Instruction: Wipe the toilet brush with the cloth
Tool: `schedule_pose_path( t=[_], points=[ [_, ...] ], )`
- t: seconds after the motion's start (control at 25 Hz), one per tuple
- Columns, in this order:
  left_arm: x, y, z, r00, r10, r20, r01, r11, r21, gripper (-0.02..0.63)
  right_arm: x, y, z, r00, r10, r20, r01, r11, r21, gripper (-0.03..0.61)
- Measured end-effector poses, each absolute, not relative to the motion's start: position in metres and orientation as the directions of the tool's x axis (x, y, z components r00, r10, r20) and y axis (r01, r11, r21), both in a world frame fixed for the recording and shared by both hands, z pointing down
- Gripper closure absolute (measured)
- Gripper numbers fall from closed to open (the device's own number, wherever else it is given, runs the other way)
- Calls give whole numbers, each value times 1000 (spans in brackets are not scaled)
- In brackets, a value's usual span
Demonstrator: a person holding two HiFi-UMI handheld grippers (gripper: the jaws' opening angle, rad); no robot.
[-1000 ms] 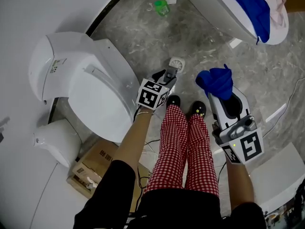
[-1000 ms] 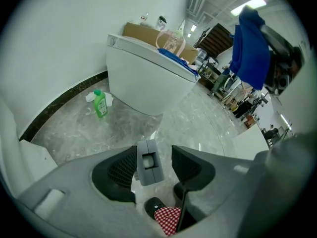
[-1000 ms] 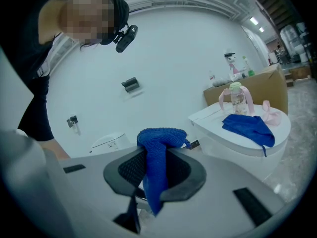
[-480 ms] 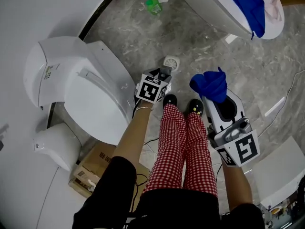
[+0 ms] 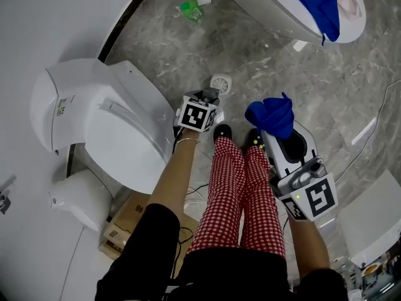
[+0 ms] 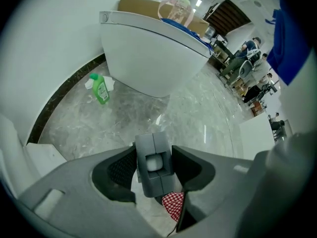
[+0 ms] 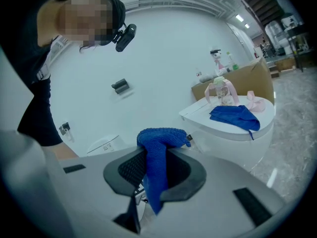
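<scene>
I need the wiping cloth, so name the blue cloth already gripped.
The blue cloth clamped in the right gripper, hanging between its jaws. The other blue cloth lies loose on the white fixture behind.

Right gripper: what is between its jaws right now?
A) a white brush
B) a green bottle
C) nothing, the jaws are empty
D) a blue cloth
D: in the right gripper view, the right gripper has its jaws closed on a blue cloth, which bunches above them and hangs down between them.
</scene>
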State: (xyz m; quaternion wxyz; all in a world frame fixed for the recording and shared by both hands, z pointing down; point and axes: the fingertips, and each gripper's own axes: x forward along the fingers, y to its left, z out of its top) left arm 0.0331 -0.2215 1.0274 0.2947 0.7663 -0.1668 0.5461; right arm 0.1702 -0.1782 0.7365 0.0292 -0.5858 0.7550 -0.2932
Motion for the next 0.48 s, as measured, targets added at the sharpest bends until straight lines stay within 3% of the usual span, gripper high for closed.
schedule_pose_path(
  t=[0.48],
  points=[
    [36,-217,1043,271,97,958,-552,-799,237,408,176,-162,741,-277,-910,308,-870,101,-482,500]
  ],
)
